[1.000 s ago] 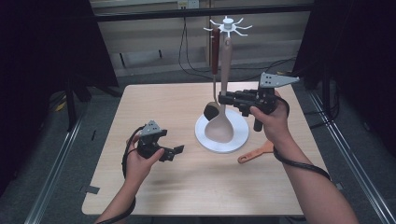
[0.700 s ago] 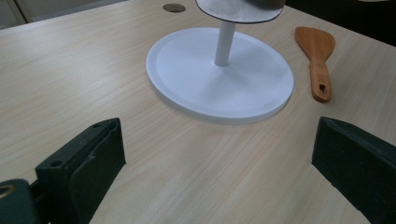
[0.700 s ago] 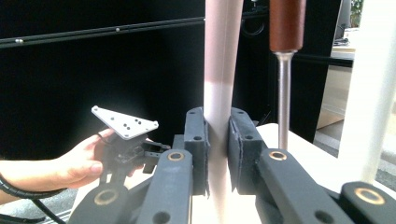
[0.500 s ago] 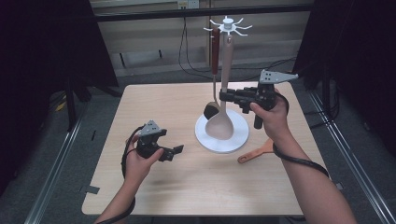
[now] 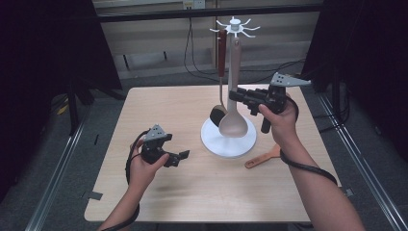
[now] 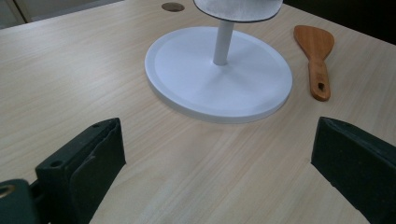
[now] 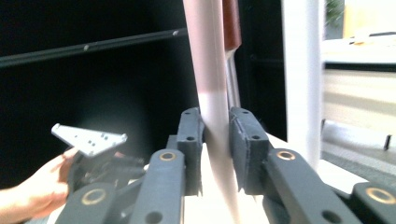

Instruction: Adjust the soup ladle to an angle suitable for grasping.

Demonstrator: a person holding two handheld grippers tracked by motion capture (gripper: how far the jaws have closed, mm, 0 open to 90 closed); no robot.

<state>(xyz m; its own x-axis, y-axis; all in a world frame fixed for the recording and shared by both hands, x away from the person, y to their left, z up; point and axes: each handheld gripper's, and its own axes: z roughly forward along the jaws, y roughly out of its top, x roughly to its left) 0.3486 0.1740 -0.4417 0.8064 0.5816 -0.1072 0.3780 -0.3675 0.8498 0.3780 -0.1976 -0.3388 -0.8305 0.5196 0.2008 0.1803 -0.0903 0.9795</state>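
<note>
Spoon lifted slightly higher along the rack pole since a second ago.
Right gripper (image 5: pixel 234 96) clamps spoon (image 5: pixel 234 122) handle mid-shaft, beside rack (image 5: pixel 229 140); left gripper (image 5: pixel 182 155) released, low over worktop (image 5: pixel 159 110).

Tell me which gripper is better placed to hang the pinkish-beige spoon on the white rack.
Right. The right gripper is clamped on the pinkish-beige spoon beside the white rack; the left gripper sits open, low over the table.
</note>
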